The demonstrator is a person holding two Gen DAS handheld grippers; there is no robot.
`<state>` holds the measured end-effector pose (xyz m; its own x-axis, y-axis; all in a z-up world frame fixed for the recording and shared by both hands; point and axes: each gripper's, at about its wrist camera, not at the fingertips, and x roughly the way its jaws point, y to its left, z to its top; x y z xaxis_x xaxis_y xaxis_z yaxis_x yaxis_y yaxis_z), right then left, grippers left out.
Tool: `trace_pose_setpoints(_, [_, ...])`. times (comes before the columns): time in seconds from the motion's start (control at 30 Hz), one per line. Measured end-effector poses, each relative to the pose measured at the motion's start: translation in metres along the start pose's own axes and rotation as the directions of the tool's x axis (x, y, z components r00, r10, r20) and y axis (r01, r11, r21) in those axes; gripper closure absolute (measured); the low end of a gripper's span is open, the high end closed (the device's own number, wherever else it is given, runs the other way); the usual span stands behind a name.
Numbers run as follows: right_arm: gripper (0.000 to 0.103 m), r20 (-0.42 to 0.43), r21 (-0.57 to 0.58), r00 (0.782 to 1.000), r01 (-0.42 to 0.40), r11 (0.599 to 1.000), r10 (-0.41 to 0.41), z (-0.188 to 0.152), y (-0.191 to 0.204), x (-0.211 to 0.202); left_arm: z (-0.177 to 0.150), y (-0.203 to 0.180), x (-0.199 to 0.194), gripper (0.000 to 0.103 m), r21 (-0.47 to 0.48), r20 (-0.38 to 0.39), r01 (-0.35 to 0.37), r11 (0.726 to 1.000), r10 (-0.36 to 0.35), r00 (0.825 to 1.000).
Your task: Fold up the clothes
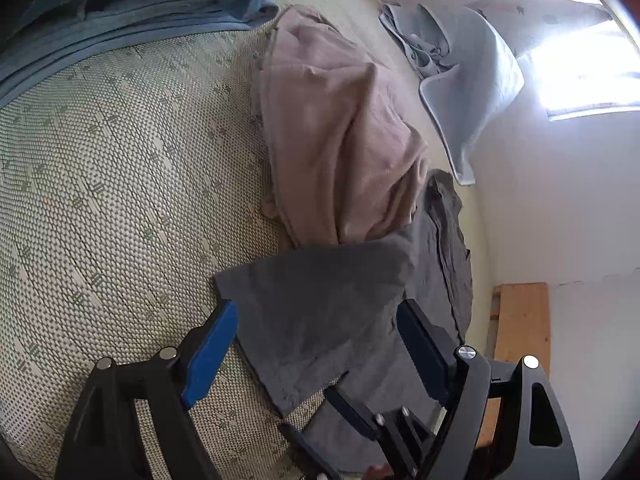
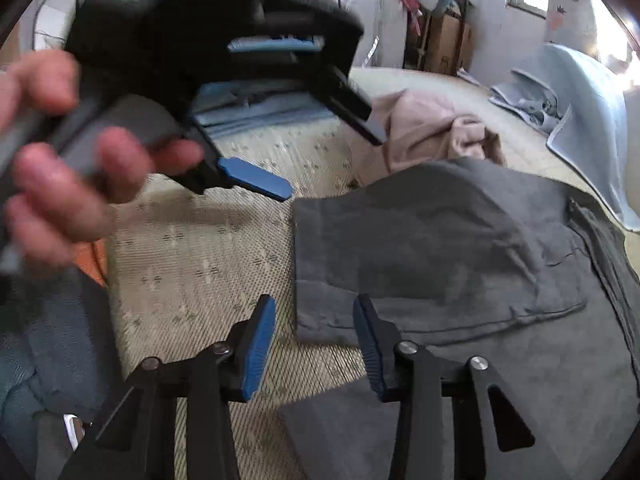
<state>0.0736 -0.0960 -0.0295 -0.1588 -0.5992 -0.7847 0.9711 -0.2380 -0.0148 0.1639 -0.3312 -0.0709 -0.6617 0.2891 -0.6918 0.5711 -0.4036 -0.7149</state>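
Right wrist — one grey garment (image 2: 440,248), one pink garment (image 2: 432,128), two claws.

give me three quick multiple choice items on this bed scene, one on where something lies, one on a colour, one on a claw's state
1. Where does the pink garment lie relative to the grey garment?
A. Beyond it, farther from the claws
B. Underneath the folded blue pile
C. On the wooden board

2. What colour are the pads on the right claw?
A. Red
B. Blue
C. Yellow

3. What state is the left claw in?
A. Shut on the pink garment
B. Shut on nothing
C. Open, over the grey garment

Answers:
1. A: in both views the pink cloth lies past the grey one on the woven mat.
2. B: both wrist views show blue pads.
3. C: its fingers stand wide apart with grey cloth between them, none pinched.
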Motion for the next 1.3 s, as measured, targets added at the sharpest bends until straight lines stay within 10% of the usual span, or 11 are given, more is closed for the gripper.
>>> trace_pose_setpoints(0.43, [0.095,-0.147,0.075,0.989,0.004,0.997,0.007,0.009,-0.014,0.036,0.003,0.034,-0.021,0.018,-0.08,-0.009,0.029,0.996,-0.029,1.0])
trace_pose_setpoints(0.7, [0.096,-0.059,0.309,0.988,-0.115,0.944,0.14,0.025,-0.052,0.016,-0.007,0.039,-0.015,0.018,-0.116,-0.056,0.076,0.99,-0.083,0.995])
trace_pose_setpoints(1.1, [0.096,0.026,0.351,0.984,-0.175,0.92,0.177,0.047,-0.062,-0.004,-0.015,0.032,-0.005,0.019,-0.128,-0.061,0.114,0.985,-0.123,0.991])
trace_pose_setpoints(1.3, [0.096,0.05,0.377,0.98,-0.197,0.905,0.192,0.036,-0.061,-0.015,-0.02,0.025,-0.003,0.055,-0.094,-0.09,0.091,0.991,-0.1,0.991])
